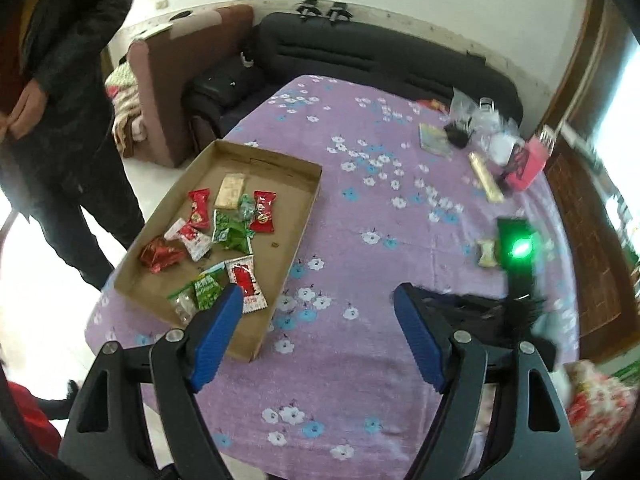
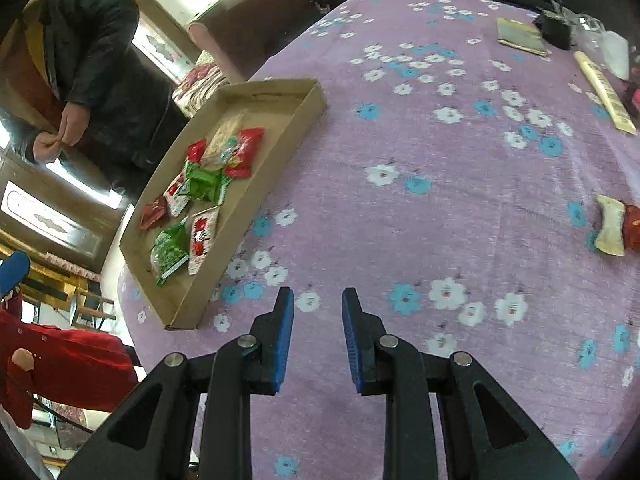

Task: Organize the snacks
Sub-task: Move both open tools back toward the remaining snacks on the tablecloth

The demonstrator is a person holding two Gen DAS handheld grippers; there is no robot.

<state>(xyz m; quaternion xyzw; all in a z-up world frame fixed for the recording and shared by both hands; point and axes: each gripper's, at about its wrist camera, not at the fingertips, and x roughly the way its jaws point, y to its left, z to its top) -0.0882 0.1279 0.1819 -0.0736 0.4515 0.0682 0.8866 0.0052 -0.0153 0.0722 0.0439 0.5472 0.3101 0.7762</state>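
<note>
A shallow cardboard tray lies on the purple flowered tablecloth and holds several red, green and white snack packets and a tan bar. My left gripper is wide open and empty above the tray's near right corner. In the right wrist view the tray is at the left with the packets. My right gripper is partly open and empty over bare cloth. A cream packet and a red one lie at the far right; the cream packet also shows in the left view.
The other gripper's body with a green light is at the right. A long yellow packet, a pink box, a booklet and clear bags lie at the far right. A person in black stands beside the tray.
</note>
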